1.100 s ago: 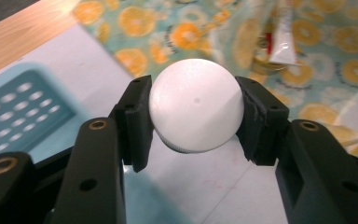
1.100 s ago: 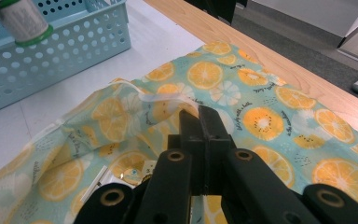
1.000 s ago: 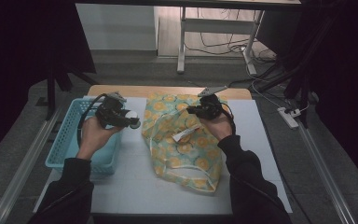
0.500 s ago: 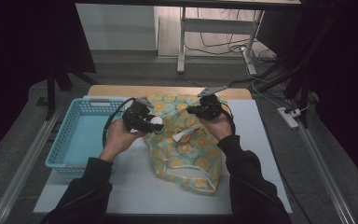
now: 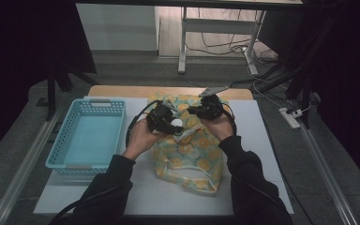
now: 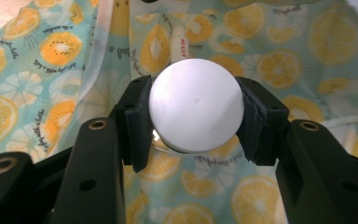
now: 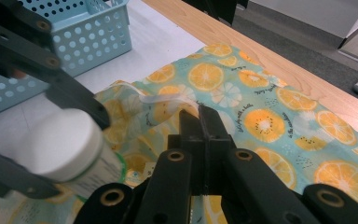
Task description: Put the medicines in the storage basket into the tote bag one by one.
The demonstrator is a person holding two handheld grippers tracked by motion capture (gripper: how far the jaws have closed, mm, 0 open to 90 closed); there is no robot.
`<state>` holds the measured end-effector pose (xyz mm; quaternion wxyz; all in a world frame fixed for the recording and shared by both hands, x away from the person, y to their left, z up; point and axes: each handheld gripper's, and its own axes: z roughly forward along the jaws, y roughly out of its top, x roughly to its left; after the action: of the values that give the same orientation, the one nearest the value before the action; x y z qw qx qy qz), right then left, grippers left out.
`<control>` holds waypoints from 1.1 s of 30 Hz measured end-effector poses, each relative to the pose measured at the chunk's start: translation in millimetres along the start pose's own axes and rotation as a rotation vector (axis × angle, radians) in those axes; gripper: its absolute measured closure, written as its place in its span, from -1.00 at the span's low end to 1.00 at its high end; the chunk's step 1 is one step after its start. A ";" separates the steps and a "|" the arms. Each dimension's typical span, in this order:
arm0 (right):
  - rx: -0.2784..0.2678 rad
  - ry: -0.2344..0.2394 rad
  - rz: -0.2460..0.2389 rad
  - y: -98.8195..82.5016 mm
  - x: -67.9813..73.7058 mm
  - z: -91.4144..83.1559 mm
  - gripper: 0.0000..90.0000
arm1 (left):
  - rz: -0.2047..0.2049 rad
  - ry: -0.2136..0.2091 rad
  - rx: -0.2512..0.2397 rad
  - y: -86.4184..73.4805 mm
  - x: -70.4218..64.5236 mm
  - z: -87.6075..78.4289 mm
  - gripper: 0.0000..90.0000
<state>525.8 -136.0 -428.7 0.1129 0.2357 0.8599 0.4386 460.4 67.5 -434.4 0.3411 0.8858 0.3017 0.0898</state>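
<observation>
I see a white-capped bottle [image 6: 195, 111] clamped in my left claw [image 6: 193, 116], cap toward the camera, held over the fruit-print cloth bag [image 5: 187, 150], whose rim my right claw [image 7: 199, 122] pinches, lying crumpled on the surface.

Your right gripper [image 7: 200, 122] has its two black jaws squeezed together on the edge of the fruit-print cloth bag [image 7: 265, 126]. The bag has orange slices all over it and lies on the white mat [image 7: 154, 42]. Just left of the bag's pinched edge, your left gripper [image 7: 46, 140] holds a bottle with a white cap [image 7: 63, 147]. Behind the bag, a light blue basket [image 7: 93, 32] with little holes sits on the mat. The wooden table edge [image 7: 270, 51] runs past the bag.
</observation>
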 end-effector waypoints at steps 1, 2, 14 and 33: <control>-0.001 0.000 0.001 -0.3 -0.2 0.1 1.00 | 0.003 0.011 0.003 1.1 0.5 2.6 0.12; 0.000 -0.002 0.001 -0.5 -0.5 0.0 1.00 | 0.001 0.013 0.004 2.0 1.7 5.2 0.12; -0.003 -0.007 0.015 -3.4 -3.4 1.9 1.00 | -0.024 0.062 0.016 5.9 13.8 30.6 0.12; 0.002 -0.010 0.014 -4.6 -2.5 3.8 1.00 | -0.030 0.080 0.042 3.1 17.9 55.0 0.09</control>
<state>528.1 -136.9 -434.7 0.1139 0.2440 0.8581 0.4373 496.3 46.1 -474.5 0.3113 0.8837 0.3304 0.1137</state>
